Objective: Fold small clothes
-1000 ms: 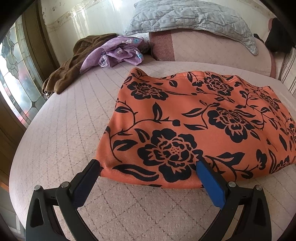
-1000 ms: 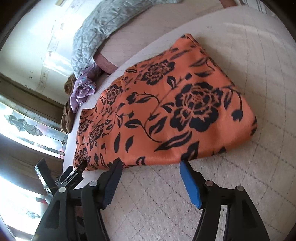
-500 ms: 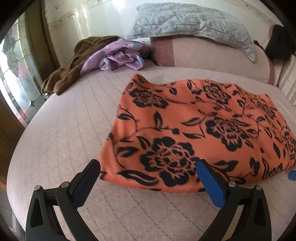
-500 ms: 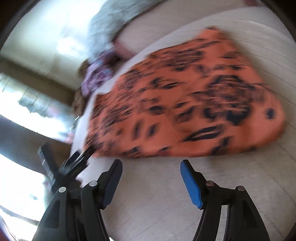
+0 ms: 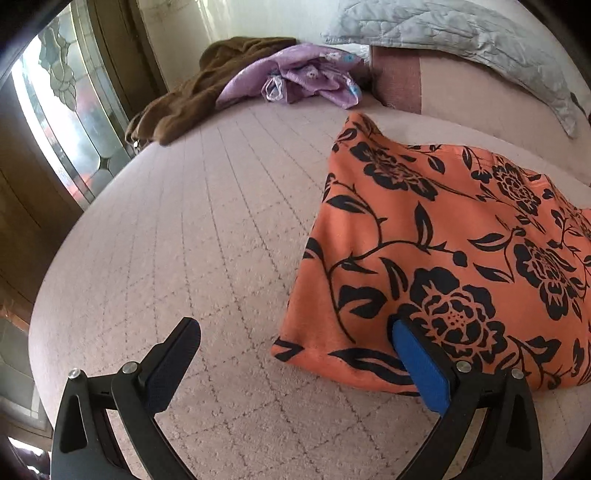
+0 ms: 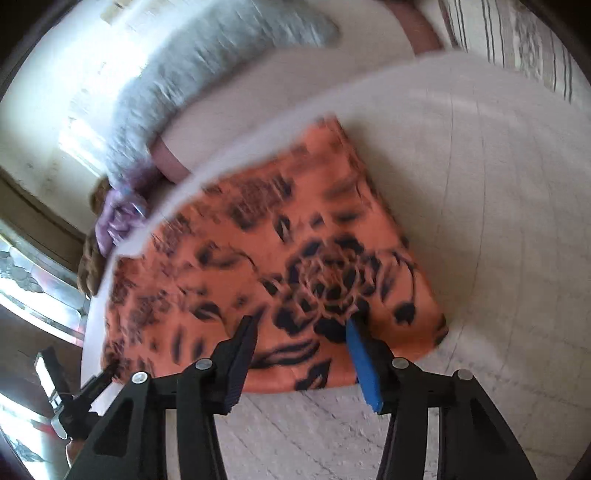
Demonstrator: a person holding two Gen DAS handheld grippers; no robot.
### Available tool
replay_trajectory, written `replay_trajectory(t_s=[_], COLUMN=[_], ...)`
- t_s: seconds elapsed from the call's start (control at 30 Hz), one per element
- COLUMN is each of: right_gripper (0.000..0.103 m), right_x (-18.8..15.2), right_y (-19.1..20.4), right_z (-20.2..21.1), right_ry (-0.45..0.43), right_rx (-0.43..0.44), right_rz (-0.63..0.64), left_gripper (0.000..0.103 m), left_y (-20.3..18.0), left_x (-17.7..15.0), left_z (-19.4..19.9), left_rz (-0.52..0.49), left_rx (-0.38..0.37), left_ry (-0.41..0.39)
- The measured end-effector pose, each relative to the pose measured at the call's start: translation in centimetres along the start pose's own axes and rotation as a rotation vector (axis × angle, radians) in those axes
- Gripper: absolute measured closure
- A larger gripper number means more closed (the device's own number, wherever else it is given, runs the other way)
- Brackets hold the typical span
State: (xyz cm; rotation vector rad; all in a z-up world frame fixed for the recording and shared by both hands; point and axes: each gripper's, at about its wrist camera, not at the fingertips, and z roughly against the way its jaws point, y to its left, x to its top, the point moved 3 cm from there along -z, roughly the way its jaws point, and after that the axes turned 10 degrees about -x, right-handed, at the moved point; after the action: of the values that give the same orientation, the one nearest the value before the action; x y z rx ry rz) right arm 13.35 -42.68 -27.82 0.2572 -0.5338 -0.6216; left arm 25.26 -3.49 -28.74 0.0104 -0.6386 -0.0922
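Note:
An orange garment with black flowers [image 5: 461, 258] lies folded flat on the pink quilted bed [image 5: 207, 236]. My left gripper [image 5: 291, 328] is open wide at the garment's near left corner. Its blue pad [image 5: 417, 362] lies over the garment's near edge, and the other finger rests above bare bedcover. In the blurred right wrist view, my right gripper [image 6: 301, 325] hovers over the near edge of the orange garment [image 6: 258, 240]. Its jaws are closing, with the cloth lying flat between and beneath them. The left gripper [image 6: 74, 387] shows at the lower left of that view.
A brown garment [image 5: 192, 92] and a purple garment [image 5: 303, 77] are heaped at the far left of the bed. A grey quilted pillow [image 5: 454, 33] lies on a pink bolster [image 5: 461, 85] at the back. A stained-glass window [image 5: 62, 110] and the bed's rounded edge are on the left.
The left gripper slid left, so the garment now sits to the right in its view. The right gripper moved forward over the garment's near edge, and its jaws stand narrower.

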Motion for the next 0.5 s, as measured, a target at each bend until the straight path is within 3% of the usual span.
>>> replay_trajectory(t_s=[0.1,0.23,0.33,0.5], right_gripper=[0.047,0.047,0.037,0.032], right_x=[0.2,-0.3,-1.2,-3.3], right_y=[0.7,0.9,0.8,0.5], right_z=[0.8,1.7,1.8,1.2], right_ry=[-0.025,-0.005,0.052,0.167], right_rx=[0.009,0.122,0.228,0.299], right_rz=[0.032,0.021,-0.02,-0.102], left_gripper=[0.0,0.0,0.0,0.0], left_y=[0.0,0.3,0.3,-0.8], left_x=[-0.2,-1.6,-2.7,-3.1], left_z=[0.5,1.8,2.5,2.8], left_rz=[0.019,0.086,0.128,0.089], left_rx=[-0.025,-0.152,-0.249,-0.237], left_ry=[0.005,0.045,0.075,0.068])
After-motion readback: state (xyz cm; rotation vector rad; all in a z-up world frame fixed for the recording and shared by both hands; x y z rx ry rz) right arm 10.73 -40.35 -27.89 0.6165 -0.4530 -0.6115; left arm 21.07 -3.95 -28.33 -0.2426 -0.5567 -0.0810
